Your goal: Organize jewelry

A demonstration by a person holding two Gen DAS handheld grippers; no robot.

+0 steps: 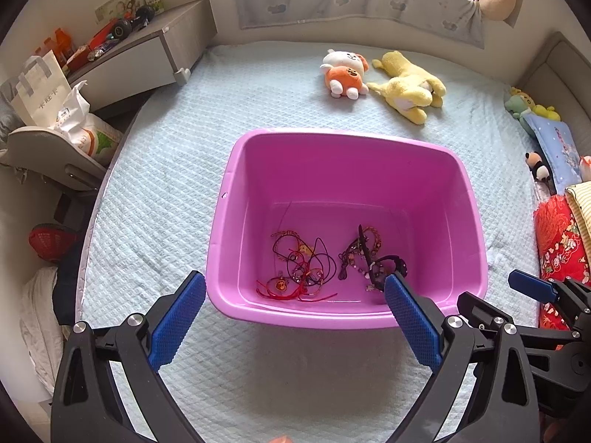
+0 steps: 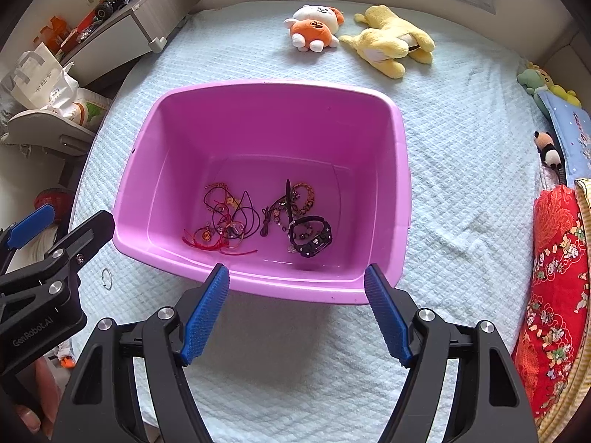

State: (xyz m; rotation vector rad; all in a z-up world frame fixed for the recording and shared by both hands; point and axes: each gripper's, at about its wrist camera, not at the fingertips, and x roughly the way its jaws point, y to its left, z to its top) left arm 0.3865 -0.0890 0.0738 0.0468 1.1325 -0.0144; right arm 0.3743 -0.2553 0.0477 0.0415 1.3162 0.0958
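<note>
Jewelry: tangled red/dark cord bracelets (image 2: 225, 223) + black watch (image 2: 312, 236) on floor of pink tub (image 2: 400, 155), tub on pale blue quilt (image 2: 461, 184). Small ring (image 2: 106, 279) on quilt just outside tub's left side. Left gripper (image 1: 295, 317) & right gripper (image 2: 297, 313) both spread wide, nothing held, over tub's near rim.

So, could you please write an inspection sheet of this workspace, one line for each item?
Surface: bed with pale blue quilted cover.
Job's things: pink tub holds tangled cord bracelets, beaded bracelets and a black watch; small ring lies on the cover outside the tub.
Clutter: two plush toys beyond the tub.
Grippers: left gripper and right gripper both open, empty, at the tub's near rim.
Cables: nothing seen.
Surroundings: nightstand with toy car, red patterned fabric.
</note>
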